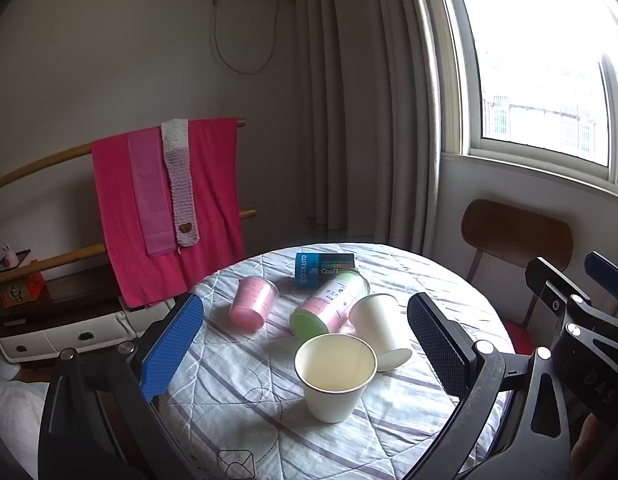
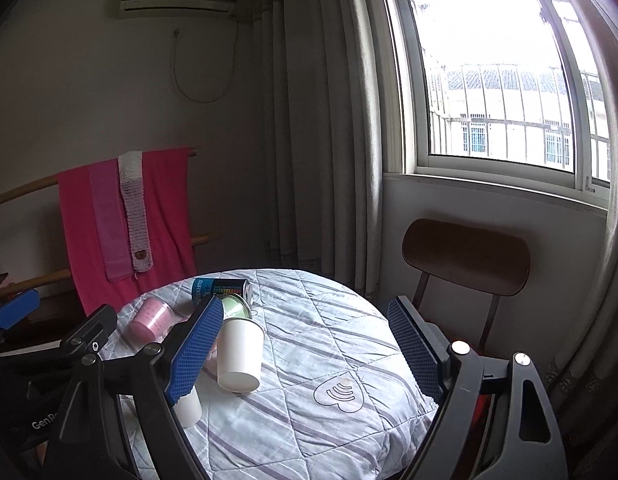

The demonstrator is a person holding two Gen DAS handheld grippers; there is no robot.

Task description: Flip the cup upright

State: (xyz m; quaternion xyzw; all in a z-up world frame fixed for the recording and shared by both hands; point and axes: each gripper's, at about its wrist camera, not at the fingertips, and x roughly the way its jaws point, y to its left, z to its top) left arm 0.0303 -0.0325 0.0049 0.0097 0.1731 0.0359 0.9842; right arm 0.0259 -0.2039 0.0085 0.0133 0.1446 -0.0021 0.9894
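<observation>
One white paper cup [image 1: 336, 376] stands upright near the front of the tabletop [image 1: 429, 280], mouth up and empty inside, directly between the spread fingers of the left gripper [image 1: 305, 344], which touches nothing. That placement suggests this cup is already done. Just behind it and to its right a second white paper cup [image 1: 379, 326] lies on its side with its flat base toward the camera, leaning against a pink tumbler with a green lid [image 1: 329, 306], also on its side. Judging by the task, the lying cup is the one left to turn.

The right gripper [image 2: 305, 348] hangs wide and holds nothing, the lying cup just beside its left finger, so it looks better placed for the reach.

Further back lie a small pink cup [image 1: 253, 300] tipped on its side and a blue can [image 1: 323, 268]; whether they hold anything cannot be seen. A striped quilted cloth [image 2: 309, 400] covers the round top.
</observation>
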